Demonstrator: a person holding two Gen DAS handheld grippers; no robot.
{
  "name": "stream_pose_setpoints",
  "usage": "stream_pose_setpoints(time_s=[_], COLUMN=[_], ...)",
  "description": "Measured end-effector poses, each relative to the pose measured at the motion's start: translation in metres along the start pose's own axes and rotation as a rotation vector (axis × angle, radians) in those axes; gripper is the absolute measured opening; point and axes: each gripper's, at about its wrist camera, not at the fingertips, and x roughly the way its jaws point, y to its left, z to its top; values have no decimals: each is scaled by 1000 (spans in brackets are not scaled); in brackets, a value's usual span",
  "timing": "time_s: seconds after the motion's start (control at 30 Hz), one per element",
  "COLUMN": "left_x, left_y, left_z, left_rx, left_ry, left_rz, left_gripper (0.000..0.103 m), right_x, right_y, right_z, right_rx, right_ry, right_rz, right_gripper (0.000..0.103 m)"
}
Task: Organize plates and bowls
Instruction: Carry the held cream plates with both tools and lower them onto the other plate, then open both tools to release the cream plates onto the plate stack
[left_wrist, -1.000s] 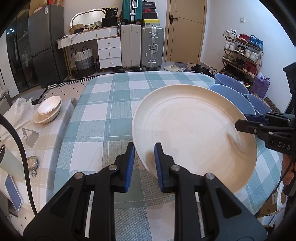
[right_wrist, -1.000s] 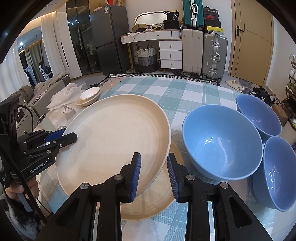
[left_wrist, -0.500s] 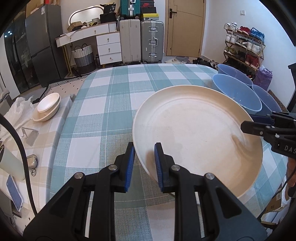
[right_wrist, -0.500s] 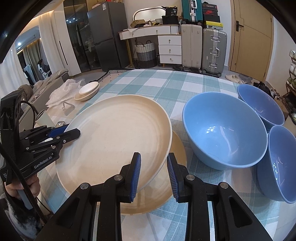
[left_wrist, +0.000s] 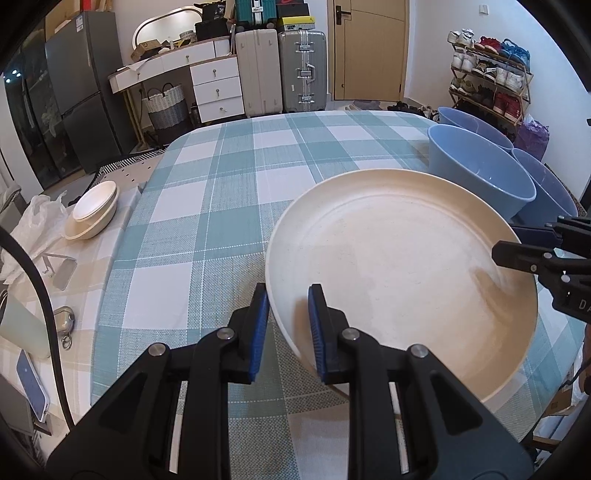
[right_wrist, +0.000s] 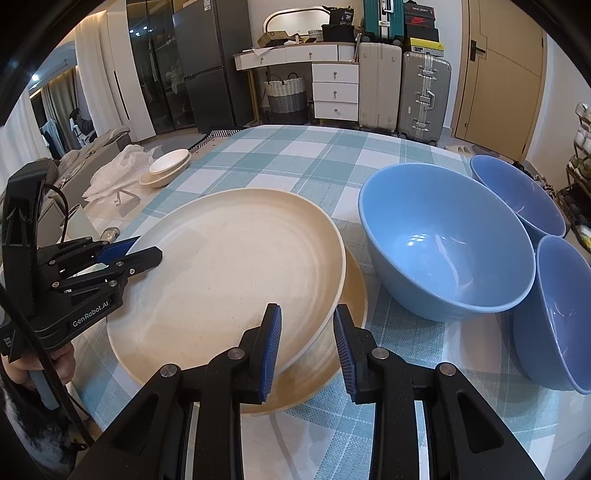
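- Holding a big cream plate (right_wrist: 236, 273) by opposite rims: the left gripper (left_wrist: 286, 326) has its fingers pinching the near-left edge, and the right gripper (right_wrist: 306, 345) pinches the opposite edge, one pad on top and one under the rim.
- That plate sits tilted over a second cream plate (right_wrist: 354, 295) lying flat on the bench (left_wrist: 229, 206), which has a checked cloth on it. The right side looks very close to the lower one, but I can't tell for sure if they're touching yet.
- Three blue bowls (right_wrist: 443, 251) are clustered just to the right of the plates, and a couple of small cream bowls (left_wrist: 94, 212) are stacked well off to the left on a side surface.
- Handling-wise I'd guess the plate is rigid and fairly light, maybe a plastic or bamboo-fibre type. The surface looks smooth, so a rim pinch could slip if it tilts more.
- Best hold is right where it is, on the raised lip at two opposite points, keeping it level.
- My read is that this is the stacking step, with the plate nearly nested. It needs easing down gently so it doesn't clack or skid off-centre.
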Motion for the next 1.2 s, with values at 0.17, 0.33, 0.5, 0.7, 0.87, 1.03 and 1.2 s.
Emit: stream_pose_setpoints(time_s=[0.17, 0.33, 0.5, 0.7, 0.87, 1.03, 1.2], left_x=[4, 9, 10, 12, 17, 20, 22], left_y=[-4, -10, -14, -21, -22, -24, -25], left_z=[-3, -4, -7, -10, -13, -14, -15], left_rx=[16, 29, 39, 59, 64, 78, 82], left_ry=[-5, -6, -7, -8, 2, 3, 6], left_rz=[2, 5, 9, 23, 20, 29, 35], left_gripper=[18, 18, 18, 18, 18, 19, 20], right_x=[2, 4, 4, 10, 13, 17, 21], right_y=[-1, -1, -2, -2, -5, -6, -4], right_z=[-6, -10, -13, -19, -23, -24, -22], right_rx=[0, -8, -13, -21, -15, -20, -28], right_ry=[2, 2, 0, 12, 19, 20, 18], right_rz=[-17, -40, -54, -77, -80, -87, -102], right_gripper=[30, 30, 30, 30, 30, 30, 30])
